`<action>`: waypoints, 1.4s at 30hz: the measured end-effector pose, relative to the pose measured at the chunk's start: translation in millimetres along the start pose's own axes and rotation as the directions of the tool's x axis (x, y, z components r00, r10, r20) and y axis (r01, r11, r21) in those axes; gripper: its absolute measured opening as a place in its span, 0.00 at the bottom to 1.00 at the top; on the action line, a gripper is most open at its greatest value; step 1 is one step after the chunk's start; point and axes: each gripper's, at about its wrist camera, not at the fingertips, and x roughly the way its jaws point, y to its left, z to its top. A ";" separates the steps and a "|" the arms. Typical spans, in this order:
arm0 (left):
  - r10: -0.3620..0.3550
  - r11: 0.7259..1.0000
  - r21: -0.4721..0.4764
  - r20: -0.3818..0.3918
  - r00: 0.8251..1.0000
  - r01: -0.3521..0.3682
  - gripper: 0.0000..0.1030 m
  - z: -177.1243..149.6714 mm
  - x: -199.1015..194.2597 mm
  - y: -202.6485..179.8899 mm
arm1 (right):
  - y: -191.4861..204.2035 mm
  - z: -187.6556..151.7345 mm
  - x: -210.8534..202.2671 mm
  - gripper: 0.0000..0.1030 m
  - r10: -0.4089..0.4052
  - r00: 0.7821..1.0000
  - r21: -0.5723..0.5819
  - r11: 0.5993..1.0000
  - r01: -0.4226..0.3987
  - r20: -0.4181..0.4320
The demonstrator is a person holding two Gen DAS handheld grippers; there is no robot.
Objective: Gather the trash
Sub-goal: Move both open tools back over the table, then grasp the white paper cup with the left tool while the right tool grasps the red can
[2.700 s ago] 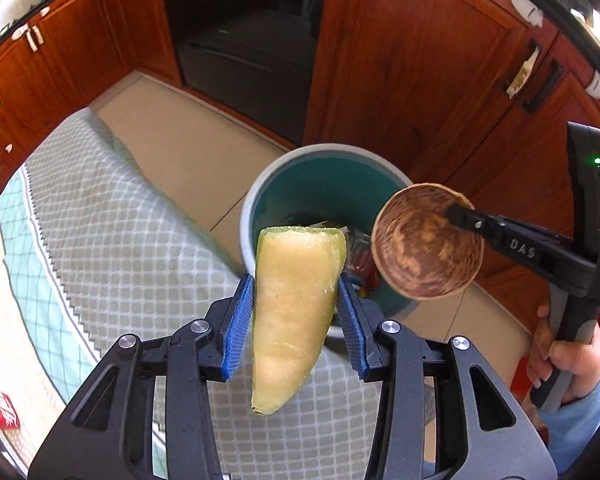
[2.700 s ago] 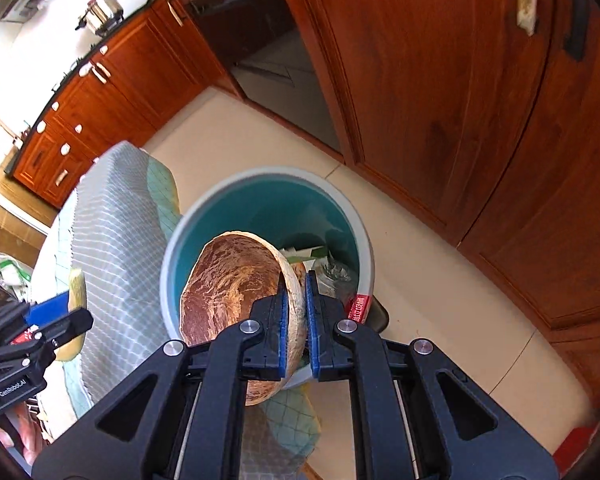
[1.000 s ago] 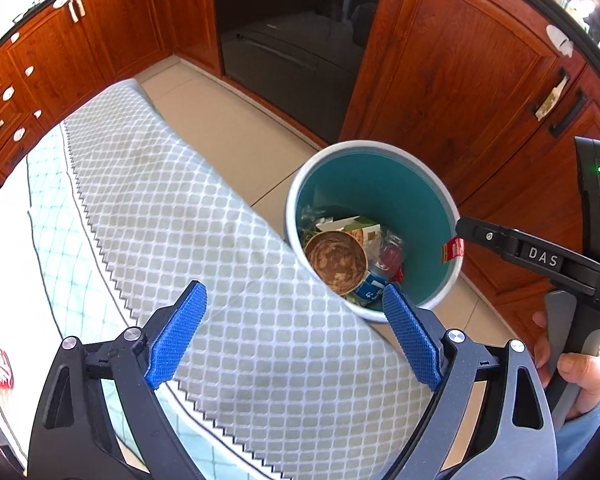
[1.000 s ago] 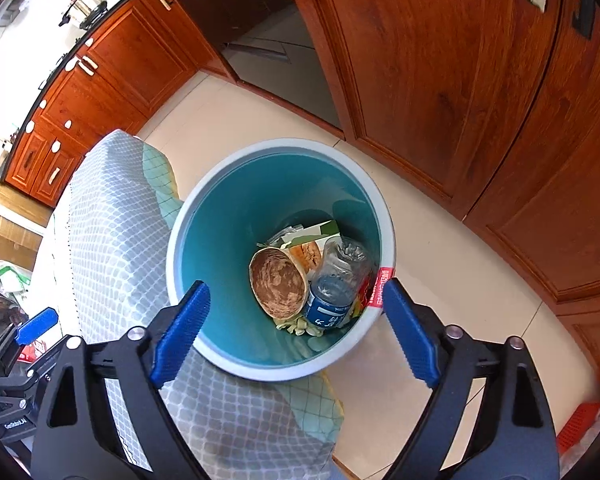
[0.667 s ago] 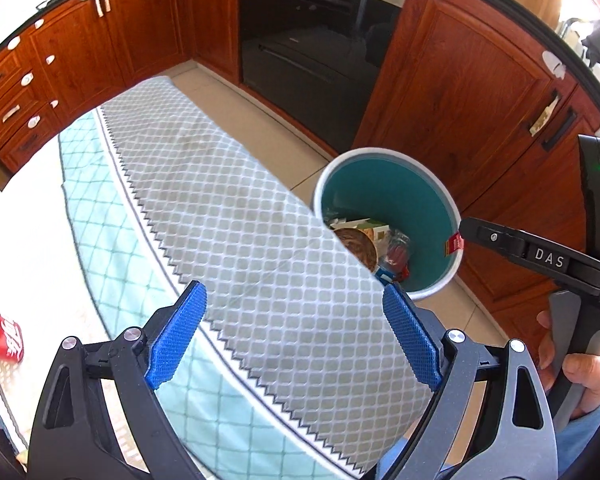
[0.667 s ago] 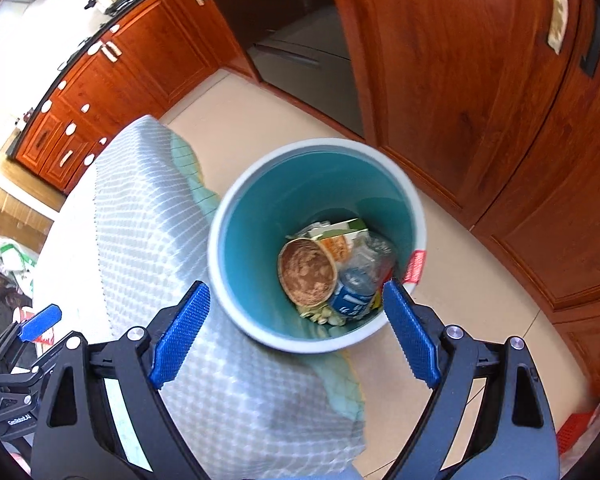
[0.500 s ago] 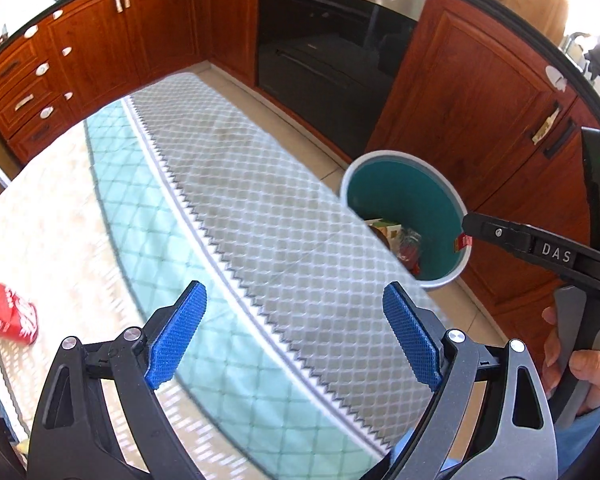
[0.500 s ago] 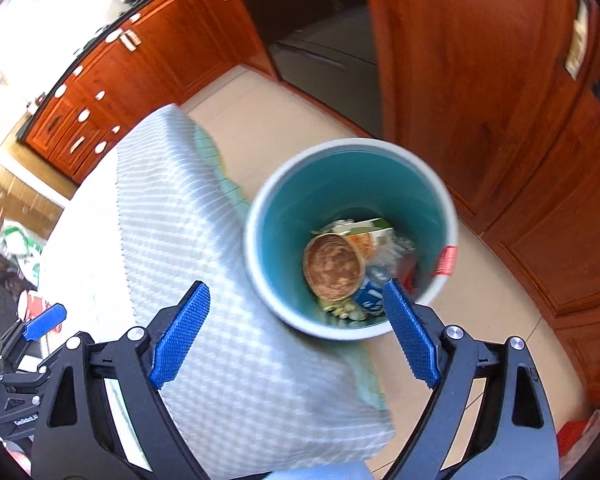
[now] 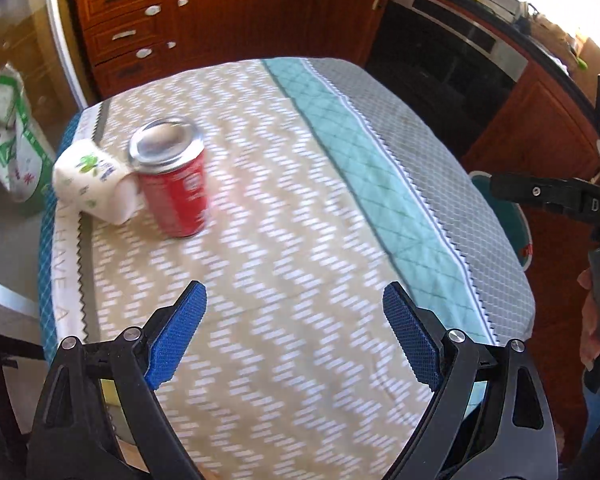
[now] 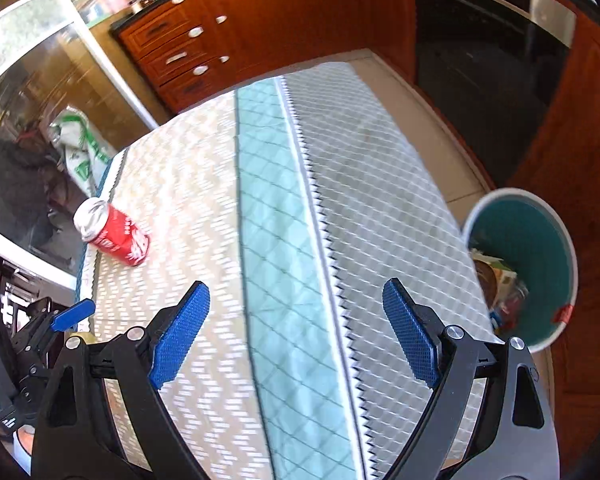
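Observation:
A red soda can stands upright on the patterned tablecloth at the far left, touching a white printed paper packet. The can also shows in the right wrist view. My left gripper is open and empty above the table's near side. My right gripper is open and empty over the cloth's teal stripe. The teal trash bin stands on the floor off the table's right edge, with trash inside; only a sliver of it shows in the left wrist view.
Wooden cabinets and a dark oven line the far side. A green and white bag sits beyond the table's left edge. The right gripper's body shows at right in the left view.
Both grippers let go of the melon rind and the brown bowl into the bin, opened, then swung left from the bin to over the table. The can and packet came into view.

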 end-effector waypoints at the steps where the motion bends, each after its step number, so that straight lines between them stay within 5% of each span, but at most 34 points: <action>1: 0.018 1.000 -0.020 0.000 1.000 -0.018 0.88 -1.9 -0.8 15.0 | 16.3 3.9 4.7 0.82 0.007 1.000 -0.028 1.000 -0.007 -0.007; 9: 0.108 0.978 -0.177 -0.030 0.994 -0.112 0.88 -0.8 2.2 123.5 | 145.2 33.9 48.3 0.82 0.089 0.993 -0.224 0.969 -0.105 -0.083; 16: 0.113 0.950 -0.286 -0.051 0.992 -0.123 0.88 4.0 8.3 181.6 | 209.8 43.9 91.6 0.82 0.114 0.979 -0.298 0.941 -0.161 -0.167; 22: 0.094 0.939 -0.328 -0.054 0.994 -0.107 0.88 10.4 13.2 197.5 | 220.5 50.7 127.4 0.80 0.108 0.976 -0.281 0.946 -0.159 -0.190; 24: 0.084 0.937 -0.337 -0.051 0.995 -0.097 0.88 15.8 17.0 197.9 | 218.4 51.0 130.8 0.51 0.128 0.974 -0.278 0.944 -0.177 -0.185; 30: 0.058 0.930 -0.361 -0.035 0.998 -0.067 0.88 39.2 27.5 191.0 | 195.6 59.7 118.4 0.51 0.122 0.983 -0.245 0.957 -0.152 -0.134; 35: 0.043 0.880 -0.473 -0.009 0.999 -0.042 0.88 60.1 39.4 190.7 | 171.0 65.7 113.7 0.51 0.086 0.990 -0.221 0.969 -0.109 -0.110; 42: 0.142 0.866 -0.482 -0.023 0.990 -0.135 0.88 82.3 59.3 177.7 | 152.1 65.1 111.3 0.51 0.090 0.990 -0.207 0.972 -0.111 -0.107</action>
